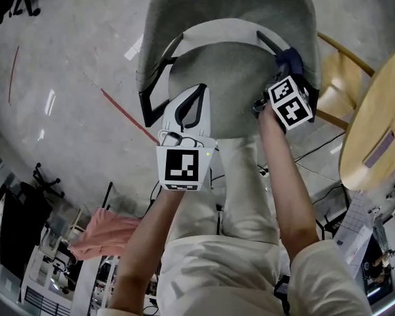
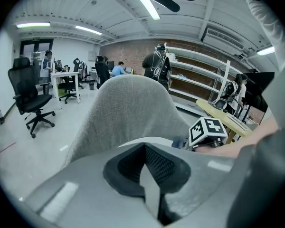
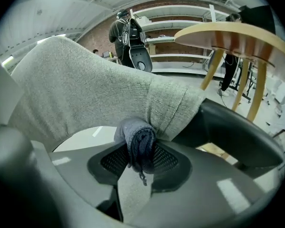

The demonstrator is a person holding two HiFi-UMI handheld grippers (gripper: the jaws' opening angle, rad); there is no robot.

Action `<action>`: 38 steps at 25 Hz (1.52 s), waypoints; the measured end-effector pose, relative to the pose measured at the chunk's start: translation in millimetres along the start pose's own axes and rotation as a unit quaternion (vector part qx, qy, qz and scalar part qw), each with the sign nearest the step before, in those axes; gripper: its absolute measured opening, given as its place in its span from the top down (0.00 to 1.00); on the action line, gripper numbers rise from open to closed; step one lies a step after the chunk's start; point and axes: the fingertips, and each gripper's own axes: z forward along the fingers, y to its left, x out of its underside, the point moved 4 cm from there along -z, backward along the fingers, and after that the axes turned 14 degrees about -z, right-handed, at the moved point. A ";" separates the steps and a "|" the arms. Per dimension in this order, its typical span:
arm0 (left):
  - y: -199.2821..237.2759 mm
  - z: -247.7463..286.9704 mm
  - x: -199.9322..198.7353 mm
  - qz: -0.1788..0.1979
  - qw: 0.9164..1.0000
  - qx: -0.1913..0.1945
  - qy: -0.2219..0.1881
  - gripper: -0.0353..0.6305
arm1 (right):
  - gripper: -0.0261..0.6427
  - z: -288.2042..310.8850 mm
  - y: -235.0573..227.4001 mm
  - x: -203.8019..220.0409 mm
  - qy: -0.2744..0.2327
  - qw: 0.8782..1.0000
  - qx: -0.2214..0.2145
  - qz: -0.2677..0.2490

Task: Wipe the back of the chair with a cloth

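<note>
At chair back (image 3: 80,89), right gripper (image 3: 141,159) pinches cloth (image 3: 138,140); left gripper (image 2: 145,175) closed.

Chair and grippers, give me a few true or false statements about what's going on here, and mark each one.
1. The right hand-held gripper is clamped on a dark blue cloth. True.
2. The left hand-held gripper holds a second cloth. False: its jaws are together with nothing between them.
3. The chair is covered in grey fabric. True.
4. The round wooden table stands on the person's left. False: it is on the person's right, beyond the chair's arm.
</note>
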 end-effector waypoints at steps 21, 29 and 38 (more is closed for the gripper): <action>-48.1 -95.3 -90.9 -0.004 0.998 0.050 -0.028 0.95 | 0.74 -198.4 43.7 -94.3 -0.110 0.967 -0.192 -0.124; -70.8 -158.3 -109.1 0.018 0.997 0.067 -0.036 0.95 | 0.74 -315.4 62.4 -115.2 -0.189 0.930 -0.257 -0.184; -106.9 -250.3 -114.6 0.041 0.991 0.098 -0.077 0.95 | 0.74 -449.0 81.9 -104.0 -0.294 0.875 -0.304 -0.237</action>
